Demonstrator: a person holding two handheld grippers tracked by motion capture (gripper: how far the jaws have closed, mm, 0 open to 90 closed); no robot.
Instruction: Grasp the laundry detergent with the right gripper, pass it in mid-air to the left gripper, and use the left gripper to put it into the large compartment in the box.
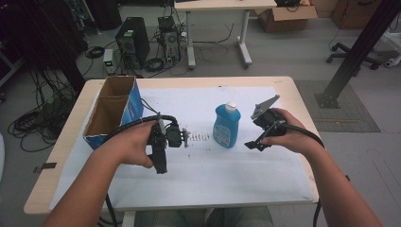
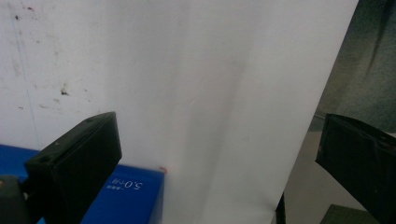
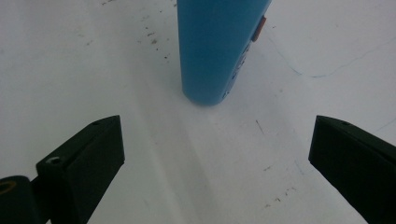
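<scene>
Blue bottle (image 1: 226,126) with a white cap, standing up in the middle of the surface (image 1: 198,189), on the white sheet (image 1: 203,170). Cannot tell what is inside it. In the right claw view, the same bottle straight ahead of the two black jaws, a little way off, not touched.

Blue cardboard box (image 1: 113,111) at the left of the surface, top open, split into two parts, brown inside. Looks bare inside, as far as can be seen. In the left claw view, a blue side of the box low down by the left jaw.

Left claw (image 1: 187,137) held in a hand, between box and bottle, jaws spread wide, nothing in them. Right claw (image 1: 253,144) held in the other hand, just right of the bottle, jaws spread wide too, nothing gripped.

Small dark marks on the white sheet near the bottle.

Wooden edge around the sheet. Grey floor behind, with a black computer tower (image 1: 133,41), lots of tangled cables (image 1: 33,125), a white desk (image 1: 217,28) and a brown carton (image 1: 288,18).
</scene>
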